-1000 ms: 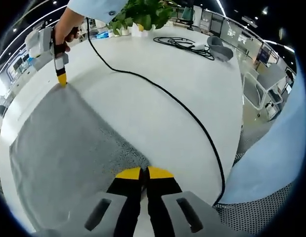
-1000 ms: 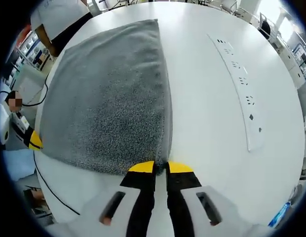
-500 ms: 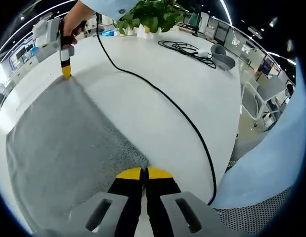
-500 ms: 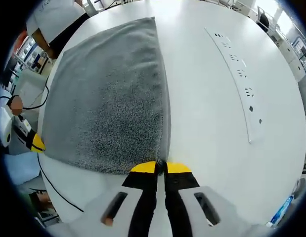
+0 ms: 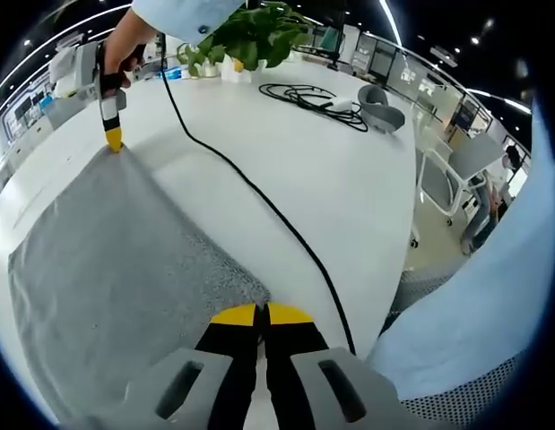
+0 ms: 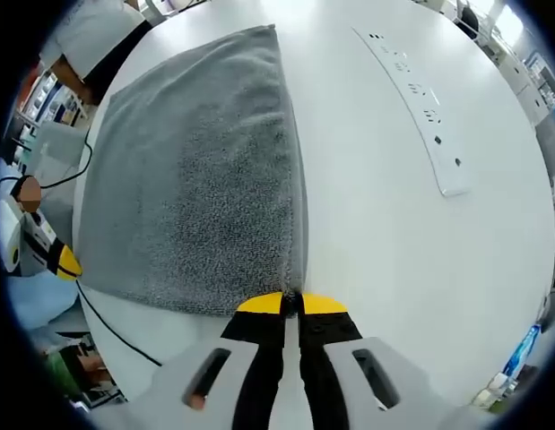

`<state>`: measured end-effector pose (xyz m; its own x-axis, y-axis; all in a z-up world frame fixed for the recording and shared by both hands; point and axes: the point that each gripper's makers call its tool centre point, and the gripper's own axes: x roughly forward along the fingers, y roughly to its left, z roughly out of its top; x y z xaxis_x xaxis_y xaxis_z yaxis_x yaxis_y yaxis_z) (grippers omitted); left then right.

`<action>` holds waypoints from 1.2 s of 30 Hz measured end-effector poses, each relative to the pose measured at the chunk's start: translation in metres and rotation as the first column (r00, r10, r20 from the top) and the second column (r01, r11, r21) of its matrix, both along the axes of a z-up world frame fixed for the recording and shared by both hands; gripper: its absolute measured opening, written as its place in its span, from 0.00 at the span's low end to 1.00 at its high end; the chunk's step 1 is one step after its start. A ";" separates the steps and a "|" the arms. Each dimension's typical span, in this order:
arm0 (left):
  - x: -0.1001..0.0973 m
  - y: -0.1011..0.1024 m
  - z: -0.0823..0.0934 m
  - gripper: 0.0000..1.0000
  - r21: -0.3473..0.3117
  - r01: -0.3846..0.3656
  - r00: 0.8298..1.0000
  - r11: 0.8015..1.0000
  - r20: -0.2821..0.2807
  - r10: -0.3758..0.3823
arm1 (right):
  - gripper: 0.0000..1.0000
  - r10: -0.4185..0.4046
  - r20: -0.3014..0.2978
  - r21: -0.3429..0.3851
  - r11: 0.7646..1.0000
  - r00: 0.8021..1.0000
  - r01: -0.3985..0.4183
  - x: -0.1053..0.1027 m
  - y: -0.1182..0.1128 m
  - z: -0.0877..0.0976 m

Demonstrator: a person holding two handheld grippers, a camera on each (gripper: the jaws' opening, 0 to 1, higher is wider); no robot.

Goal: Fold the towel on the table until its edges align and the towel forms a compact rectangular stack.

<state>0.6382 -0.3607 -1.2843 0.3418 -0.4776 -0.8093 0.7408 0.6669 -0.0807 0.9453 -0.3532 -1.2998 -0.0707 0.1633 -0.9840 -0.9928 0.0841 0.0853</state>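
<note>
- Lying flat on the white surface (image 6: pixel 367 179), the grey towel (image 6: pixel 196 170) is soft, limp terry; expect it to sag and drag.
- Your left tongs (image 5: pixel 262 313) are pressed together, pinching one near corner; your right tongs (image 6: pixel 291 305) pinch the other.
- Take it by the corners, as you have it.
- Beyond the towel run a black cable (image 5: pixel 259 193), a plant (image 5: pixel 246 36) and a white strip (image 6: pixel 411 107).
</note>
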 end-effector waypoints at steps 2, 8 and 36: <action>0.000 -0.005 0.003 0.01 -0.006 0.011 1.000 1.000 0.003 -0.011 | 0.02 -0.008 -0.002 -0.009 1.000 1.000 0.008 0.001 -0.007 0.001; -0.002 -0.023 0.009 0.01 -0.028 0.040 0.999 0.999 0.006 -0.040 | 0.02 -0.028 -0.001 -0.029 0.999 1.000 0.028 -0.003 -0.031 0.004; -0.007 -0.068 0.055 0.01 -0.087 0.138 0.989 0.987 0.070 -0.132 | 0.02 -0.111 -0.019 -0.069 0.992 0.994 0.109 -0.009 -0.093 0.036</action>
